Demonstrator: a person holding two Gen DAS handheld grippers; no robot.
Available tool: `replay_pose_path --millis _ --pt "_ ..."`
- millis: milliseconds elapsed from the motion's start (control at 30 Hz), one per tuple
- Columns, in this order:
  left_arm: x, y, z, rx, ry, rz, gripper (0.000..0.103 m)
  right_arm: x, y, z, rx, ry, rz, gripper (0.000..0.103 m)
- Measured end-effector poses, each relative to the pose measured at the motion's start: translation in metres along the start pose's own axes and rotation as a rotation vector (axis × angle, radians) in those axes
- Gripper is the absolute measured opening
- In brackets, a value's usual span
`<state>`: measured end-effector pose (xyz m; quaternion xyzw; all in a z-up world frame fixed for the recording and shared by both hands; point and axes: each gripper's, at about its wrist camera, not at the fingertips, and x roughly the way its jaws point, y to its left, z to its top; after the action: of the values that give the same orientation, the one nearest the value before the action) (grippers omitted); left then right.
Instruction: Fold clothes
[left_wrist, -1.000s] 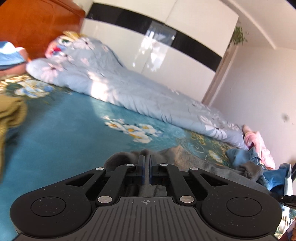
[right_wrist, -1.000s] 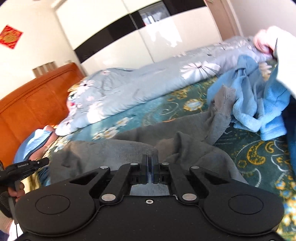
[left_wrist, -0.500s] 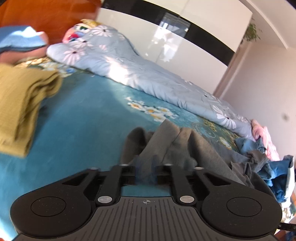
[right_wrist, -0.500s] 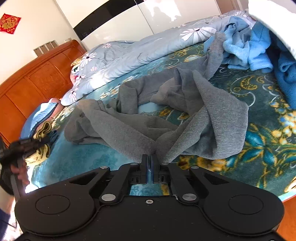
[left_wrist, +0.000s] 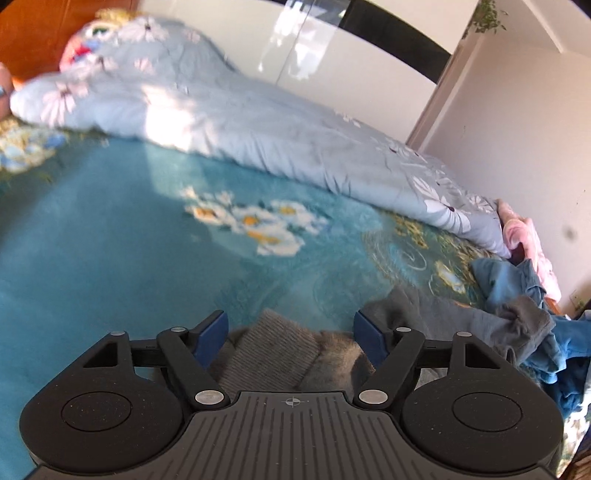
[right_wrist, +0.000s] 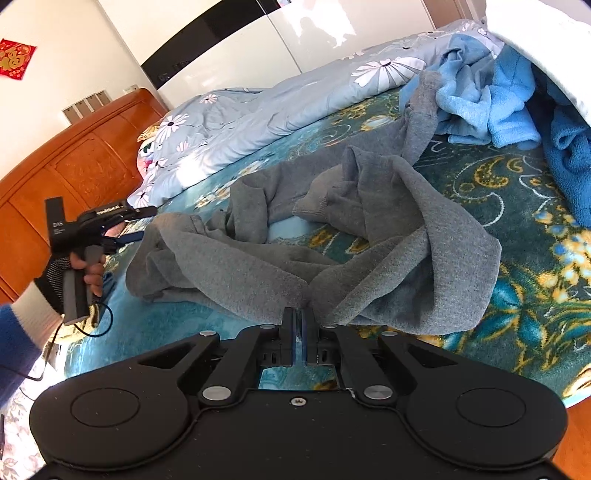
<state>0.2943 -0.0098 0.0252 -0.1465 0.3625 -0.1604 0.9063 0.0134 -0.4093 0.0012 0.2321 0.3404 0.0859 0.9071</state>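
Observation:
A grey sweatshirt (right_wrist: 369, 236) lies crumpled on the teal floral bedspread (right_wrist: 517, 206). My right gripper (right_wrist: 298, 321) is shut on its near edge. My left gripper (left_wrist: 291, 326) is open, its blue-padded fingers apart over a grey cuff of the sweatshirt (left_wrist: 280, 350), which lies loose between them. The left gripper also shows in the right wrist view (right_wrist: 129, 225), held in a hand at the garment's left end.
A pale blue floral duvet (left_wrist: 258, 122) is bunched along the far side of the bed. A pile of blue clothes (right_wrist: 491, 88) and a pink garment (left_wrist: 524, 236) lie at the right. A wooden headboard (right_wrist: 74, 173) stands at the left.
My left gripper has opened and let go of the grey sweatshirt, which dropped onto the bed. My right gripper stays shut on the garment's edge and has pulled back slightly.

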Motion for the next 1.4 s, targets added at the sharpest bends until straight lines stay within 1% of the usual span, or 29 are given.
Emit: replay_pose_path --millis 33,67,100,167,267,300,433,533,600,700,800,867,967,1033,1100,1133,1167,1200,1233,1267,1300,1400 --pt "0.001 0.0 -0.002 -0.014 -0.002 -0.007 0.064 0.001 0.0 0.0 0.003 0.002 -0.001 0.005" --pt "0.001 -0.001 -0.004 -0.018 -0.004 -0.002 0.046 0.001 0.0 -0.001 0.004 0.003 -0.002 0.005" --pt "0.0 -0.002 -0.005 -0.016 -0.008 0.009 0.033 0.001 0.0 -0.001 0.004 0.003 -0.002 0.005" --pt "-0.003 -0.007 -0.009 0.005 0.002 0.038 0.014 0.0 0.0 -0.002 0.008 0.001 -0.001 0.005" --pt "-0.023 -0.013 -0.015 0.011 -0.058 0.036 0.012 -0.004 0.0 -0.003 0.016 -0.009 -0.006 0.005" --pt "-0.03 -0.015 -0.017 0.011 -0.079 0.035 0.012 -0.006 -0.001 -0.004 0.017 -0.014 -0.009 0.005" --pt "-0.082 -0.006 -0.031 -0.038 -0.173 -0.045 0.012 -0.018 -0.007 -0.006 0.034 -0.038 -0.031 0.005" --pt "-0.124 0.008 -0.057 -0.041 -0.204 -0.066 0.012 -0.028 -0.015 -0.008 0.058 -0.051 -0.049 0.005" --pt "-0.142 0.021 -0.081 -0.047 -0.186 -0.046 0.012 -0.032 -0.021 -0.01 0.067 -0.053 -0.058 0.005" --pt "-0.153 0.043 -0.121 -0.104 -0.124 0.012 0.012 -0.031 -0.03 -0.009 0.091 -0.05 -0.068 0.005" --pt "-0.152 0.062 -0.153 -0.178 -0.049 0.075 0.011 -0.026 -0.032 -0.006 0.107 -0.049 -0.059 0.006" --pt "-0.151 0.067 -0.162 -0.207 -0.032 0.101 0.01 -0.02 -0.029 -0.004 0.098 -0.045 -0.047 0.006" --pt "-0.158 0.073 -0.16 -0.259 -0.051 0.073 0.01 -0.013 -0.022 0.0 0.07 -0.037 -0.034 0.008" --pt "-0.165 0.073 -0.15 -0.245 -0.082 0.074 0.011 -0.008 -0.019 0.004 0.056 -0.033 -0.033 0.009" --pt "-0.167 0.07 -0.136 -0.21 -0.11 0.072 0.021 -0.004 -0.017 0.009 0.051 -0.035 -0.034 0.009" --pt "-0.162 0.068 -0.127 -0.193 -0.114 0.068 0.035 -0.001 -0.016 0.012 0.051 -0.037 -0.036 0.01" --pt "-0.157 0.066 -0.119 -0.177 -0.116 0.063 0.043 0.002 -0.015 0.014 0.051 -0.04 -0.039 0.01" --pt "-0.148 0.063 -0.11 -0.161 -0.112 0.053 0.043 0.006 -0.014 0.017 0.051 -0.042 -0.042 0.01" --pt "-0.138 0.06 -0.102 -0.146 -0.105 0.041 0.046 0.009 -0.014 0.02 0.053 -0.046 -0.043 0.011" --pt "-0.125 0.058 -0.095 -0.128 -0.091 0.028 0.056 0.013 -0.014 0.023 0.055 -0.05 -0.042 0.011" --pt "-0.111 0.055 -0.089 -0.114 -0.075 0.024 0.059 0.017 -0.013 0.026 0.058 -0.055 -0.04 0.011" --pt "-0.071 0.051 -0.077 -0.088 -0.041 0.034 0.061 0.027 -0.014 0.033 0.06 -0.063 -0.03 0.011"
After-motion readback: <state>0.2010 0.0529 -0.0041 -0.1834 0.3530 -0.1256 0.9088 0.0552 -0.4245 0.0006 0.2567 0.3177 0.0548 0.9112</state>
